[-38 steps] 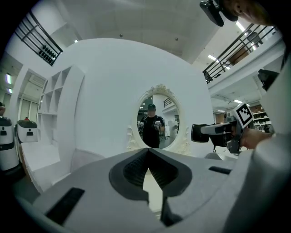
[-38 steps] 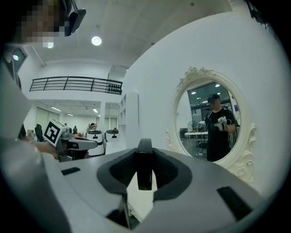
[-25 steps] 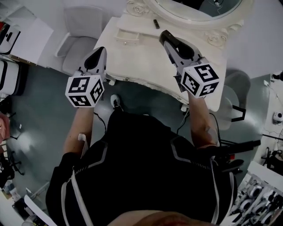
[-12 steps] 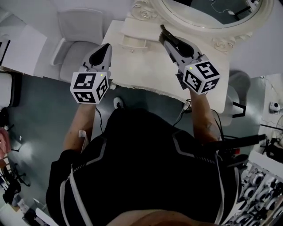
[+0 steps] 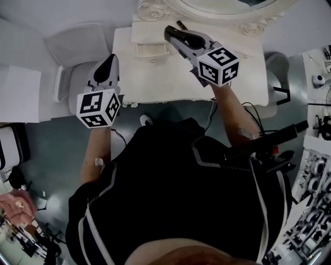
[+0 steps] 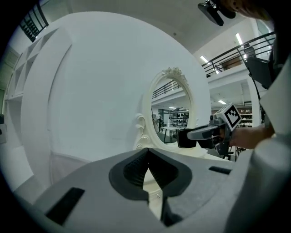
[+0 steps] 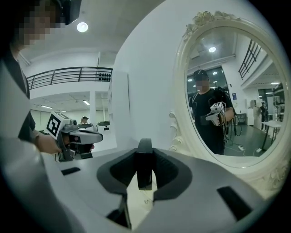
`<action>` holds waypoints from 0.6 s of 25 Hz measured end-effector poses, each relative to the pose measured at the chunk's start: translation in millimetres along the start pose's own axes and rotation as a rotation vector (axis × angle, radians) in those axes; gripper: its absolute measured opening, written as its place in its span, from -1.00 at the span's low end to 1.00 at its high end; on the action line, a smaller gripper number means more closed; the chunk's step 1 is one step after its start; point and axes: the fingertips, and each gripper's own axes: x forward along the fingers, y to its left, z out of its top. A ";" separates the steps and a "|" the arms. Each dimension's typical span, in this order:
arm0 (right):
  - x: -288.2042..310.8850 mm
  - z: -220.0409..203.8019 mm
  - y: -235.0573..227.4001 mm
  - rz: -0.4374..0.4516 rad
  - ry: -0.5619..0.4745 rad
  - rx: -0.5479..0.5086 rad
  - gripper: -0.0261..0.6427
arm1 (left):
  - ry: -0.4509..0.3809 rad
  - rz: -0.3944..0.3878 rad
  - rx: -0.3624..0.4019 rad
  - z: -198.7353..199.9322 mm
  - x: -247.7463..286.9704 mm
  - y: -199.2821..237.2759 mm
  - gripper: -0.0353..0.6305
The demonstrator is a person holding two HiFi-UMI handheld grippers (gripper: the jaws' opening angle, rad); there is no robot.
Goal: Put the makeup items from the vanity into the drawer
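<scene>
The white vanity [image 5: 170,85] stands ahead, with its oval mirror [image 5: 222,6] at the back. My right gripper [image 5: 168,32] reaches over the tabletop toward the mirror's base. It is shut on a black makeup tube [image 7: 144,166], which stands upright between the jaws. A small dark item [image 5: 181,24] lies by the mirror's foot. A small drawer unit [image 5: 150,49] sits on the top at the left. My left gripper [image 5: 110,58] hangs off the vanity's left edge, tips together with nothing held. In the left gripper view the jaws [image 6: 146,154] meet in front of the cream tabletop.
A white chair [image 5: 77,52] stands left of the vanity, under my left gripper. Cables and racks of gear [image 5: 315,171] crowd the right side. A white wall [image 6: 91,91] rises behind the vanity. A grey floor [image 5: 46,150] lies below.
Both grippers have moved forward toward the mirror. The right one has travelled left across the tabletop with the black tube in it. The left one now sits beside the vanity's left edge.
</scene>
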 end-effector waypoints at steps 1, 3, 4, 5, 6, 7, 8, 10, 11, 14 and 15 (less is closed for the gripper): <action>6.2 1.0 -0.1 -0.005 -0.001 0.002 -0.63 | -0.003 -0.010 0.002 0.5 2.8 2.8 -0.89; 16.7 1.5 -0.5 -0.013 -0.001 0.015 -0.63 | 0.005 -0.022 0.002 -0.9 7.8 6.1 -0.89; 22.0 0.9 0.0 -0.012 0.003 0.020 -0.63 | 0.011 -0.027 0.000 -1.5 9.0 7.0 -0.89; 27.8 1.0 0.4 -0.005 0.008 0.021 -0.63 | 0.013 -0.031 -0.002 -0.8 9.8 7.5 -0.89; 34.0 1.5 -0.1 0.004 0.014 0.017 -0.63 | 0.010 -0.033 -0.001 0.5 10.5 7.5 -0.89; 39.9 1.0 -1.8 0.015 0.023 0.010 -0.63 | 0.008 -0.031 0.001 0.2 11.6 6.8 -0.89; 45.3 -1.8 -4.7 0.026 0.036 0.005 -0.63 | 0.011 -0.026 0.003 -2.7 13.7 5.5 -0.89; 54.6 -12.9 -14.1 0.050 0.064 -0.010 -0.63 | 0.033 -0.013 -0.004 -14.2 21.7 2.8 -0.89; 59.0 -19.2 -19.8 0.059 0.077 -0.020 -0.63 | 0.046 -0.007 -0.010 -20.2 26.6 2.4 -0.89; 72.4 -35.5 -35.7 0.080 0.114 -0.037 -0.63 | 0.070 0.013 -0.025 -33.3 36.2 3.0 -0.89; 76.4 -41.8 -39.5 0.091 0.129 -0.044 -0.63 | 0.076 0.022 -0.033 -38.3 37.5 2.3 -0.89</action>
